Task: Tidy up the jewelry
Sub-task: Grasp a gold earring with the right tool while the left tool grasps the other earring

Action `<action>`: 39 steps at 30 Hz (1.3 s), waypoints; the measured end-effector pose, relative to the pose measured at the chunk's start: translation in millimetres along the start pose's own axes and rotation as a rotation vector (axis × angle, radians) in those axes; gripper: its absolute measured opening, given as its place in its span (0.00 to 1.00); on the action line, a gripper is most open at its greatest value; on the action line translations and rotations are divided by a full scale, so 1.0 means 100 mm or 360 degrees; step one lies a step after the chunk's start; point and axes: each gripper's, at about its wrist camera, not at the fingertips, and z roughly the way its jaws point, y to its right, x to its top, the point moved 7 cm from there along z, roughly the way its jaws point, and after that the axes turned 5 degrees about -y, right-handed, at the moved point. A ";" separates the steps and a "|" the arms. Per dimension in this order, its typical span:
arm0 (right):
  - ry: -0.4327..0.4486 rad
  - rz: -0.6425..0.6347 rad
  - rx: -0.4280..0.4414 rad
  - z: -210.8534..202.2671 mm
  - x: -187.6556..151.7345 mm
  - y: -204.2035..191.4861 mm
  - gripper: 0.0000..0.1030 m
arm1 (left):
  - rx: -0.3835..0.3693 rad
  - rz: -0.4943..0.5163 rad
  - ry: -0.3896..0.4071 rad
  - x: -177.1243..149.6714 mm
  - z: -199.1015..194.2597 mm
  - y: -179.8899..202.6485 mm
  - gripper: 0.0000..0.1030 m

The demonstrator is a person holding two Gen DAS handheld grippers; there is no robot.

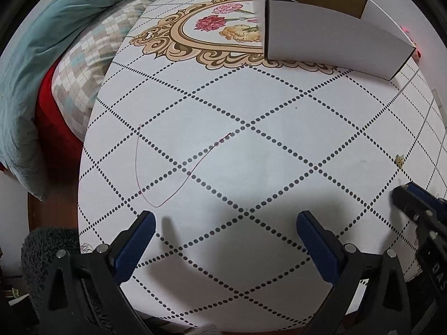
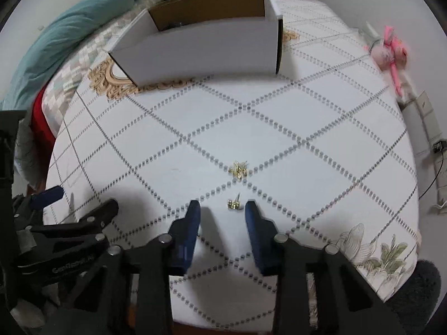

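- Bracketing a small gold earring (image 2: 233,203) with our right gripper (image 2: 222,208), we have its fingers apart and nothing between the pads yet; the piece lies on the table (image 2: 279,150) just ahead of the tips.
- A second gold cluster (image 2: 238,168) sits a little farther out on the same dotted line, apart from the first.
- Our left gripper (image 1: 226,224) hangs wide open over bare cloth, holding nothing; a thin red cord necklace (image 1: 156,167) lies looped just beyond its left finger.
- The white box (image 2: 206,44) stands open at the far side, well apart from all the jewelry; we take it as the destination.
- We judge the earring very light, hard and slippery, with a thin post that could bend: pinch the body low, against the table.
- The cord is limp; take it where strands run close together.
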 end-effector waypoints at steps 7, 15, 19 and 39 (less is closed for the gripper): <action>0.0092 0.0102 0.0064 -0.15 0.06 0.24 0.08 | 0.0007 0.0036 0.0020 0.05 -0.05 0.10 1.00; 0.0185 0.0285 0.0025 -0.37 0.18 0.90 0.08 | -0.0170 0.0134 0.0077 0.14 -0.19 0.75 1.00; 0.0169 0.0334 -0.0014 -0.32 0.19 1.18 0.08 | -0.0239 0.0190 0.0115 0.16 -0.23 1.13 0.99; 0.0211 0.0352 -0.0029 -0.37 0.23 1.31 0.08 | -0.0318 0.0367 0.0273 0.33 -0.31 1.58 0.10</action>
